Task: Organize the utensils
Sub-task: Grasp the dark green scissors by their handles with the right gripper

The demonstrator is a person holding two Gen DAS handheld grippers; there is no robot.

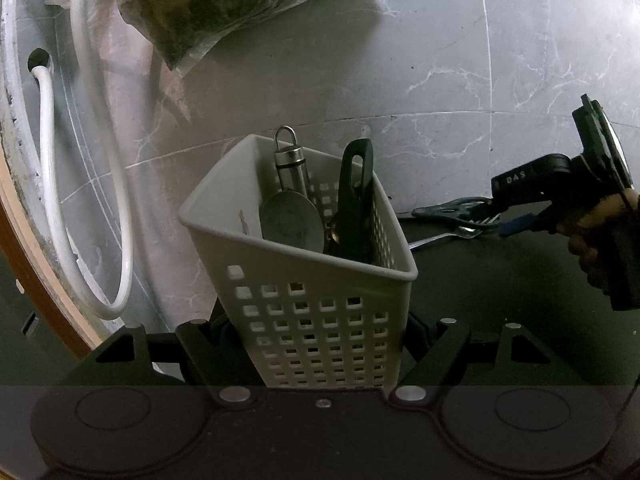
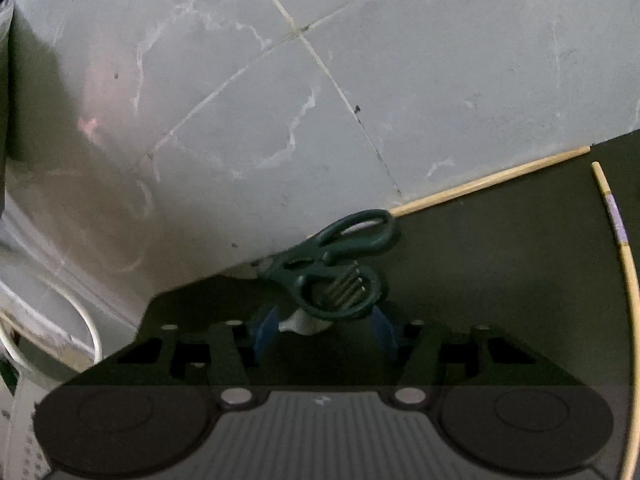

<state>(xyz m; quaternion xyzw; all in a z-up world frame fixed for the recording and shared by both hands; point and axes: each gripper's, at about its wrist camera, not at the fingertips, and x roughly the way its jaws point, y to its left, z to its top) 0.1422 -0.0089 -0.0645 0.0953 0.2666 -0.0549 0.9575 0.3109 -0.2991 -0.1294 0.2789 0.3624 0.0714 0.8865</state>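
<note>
Perforated white plastic caddy (image 1: pixel 316 320) clamped in left gripper (image 1: pixel 316 344) jaws; right gripper (image 2: pixel 324 332) jaws apart around fork (image 2: pixel 344 292).

The basket (image 1: pixel 304 280) is white with rows of little square holes. The scissors (image 2: pixel 340 256) have dark green handles. The counter (image 1: pixel 500 280) is dark. The wall (image 2: pixel 280 100) is grey with white veins. Two chopsticks (image 2: pixel 492 178) are pale yellow.

- my left gripper (image 1: pixel 320 344) fingertips are hidden behind the basket (image 1: pixel 320 320)
- scissors (image 2: pixel 332 264) blades run under my right gripper (image 2: pixel 324 332), can't see them
- fork (image 1: pixel 452 236) tines too small to count
- chopstick (image 2: pixel 624 300) gets cut off by the frame's edge
</note>
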